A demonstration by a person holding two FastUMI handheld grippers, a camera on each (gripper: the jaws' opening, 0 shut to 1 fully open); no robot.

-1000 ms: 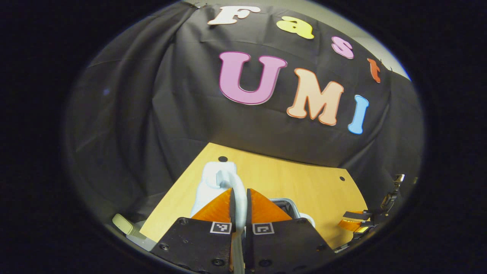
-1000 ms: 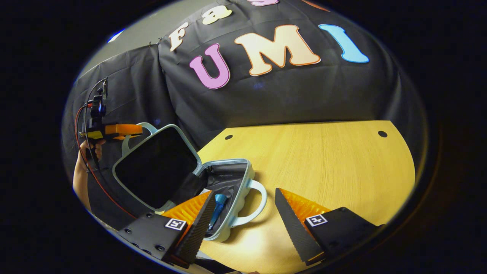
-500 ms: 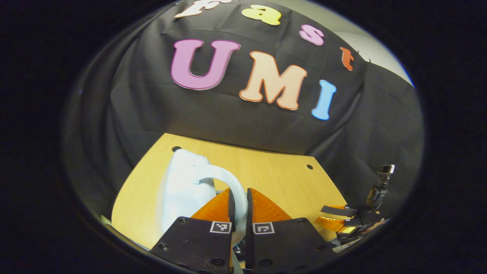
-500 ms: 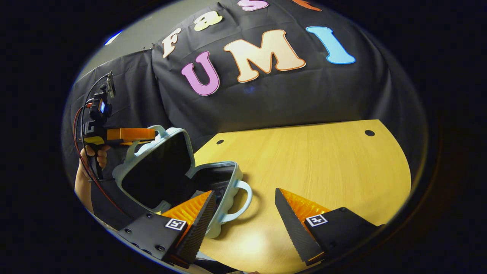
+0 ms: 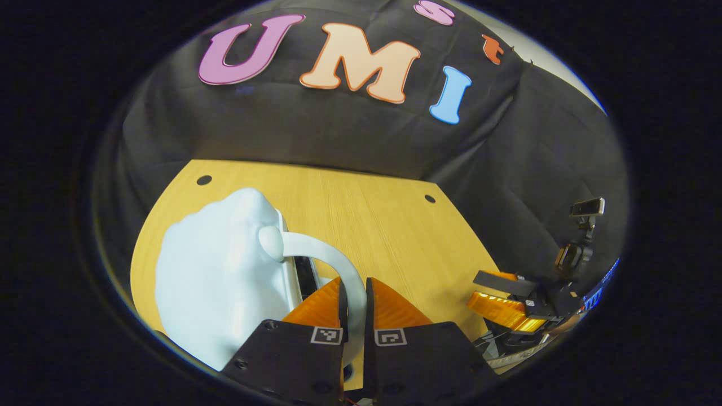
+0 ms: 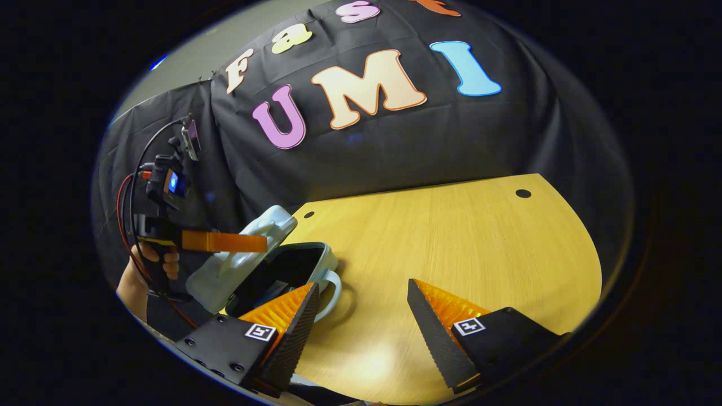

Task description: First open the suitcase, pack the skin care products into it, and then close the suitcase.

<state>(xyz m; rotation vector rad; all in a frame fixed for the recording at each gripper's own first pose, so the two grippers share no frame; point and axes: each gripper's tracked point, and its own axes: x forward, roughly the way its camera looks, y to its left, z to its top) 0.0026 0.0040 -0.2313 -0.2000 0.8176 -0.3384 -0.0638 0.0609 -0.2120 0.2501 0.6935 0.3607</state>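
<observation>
The pale blue suitcase lid (image 5: 220, 282) fills the lower left of the left gripper view, and my left gripper (image 5: 353, 285) is shut on the lid's curved handle (image 5: 321, 251). In the right gripper view the lid (image 6: 242, 259) leans low over the dark-lined base (image 6: 324, 262), leaving a narrow gap. The left gripper (image 6: 225, 241) and the hand holding it (image 6: 152, 265) are above the lid. My right gripper (image 6: 361, 287) stands open over the table, just right of the base's handle (image 6: 334, 287), holding nothing. The inside of the case is mostly hidden.
The wooden table (image 6: 451, 242) stretches to the right of the suitcase, with small round holes (image 6: 523, 193) near its far edge. The right gripper (image 5: 502, 299) hovers at the table's right edge in the left gripper view. Black cloth backs the booth.
The left gripper has swung the lid down by its handle from almost upright to nearly onto the base. The blue item inside is now hidden. The right gripper stayed open, barely moving.
</observation>
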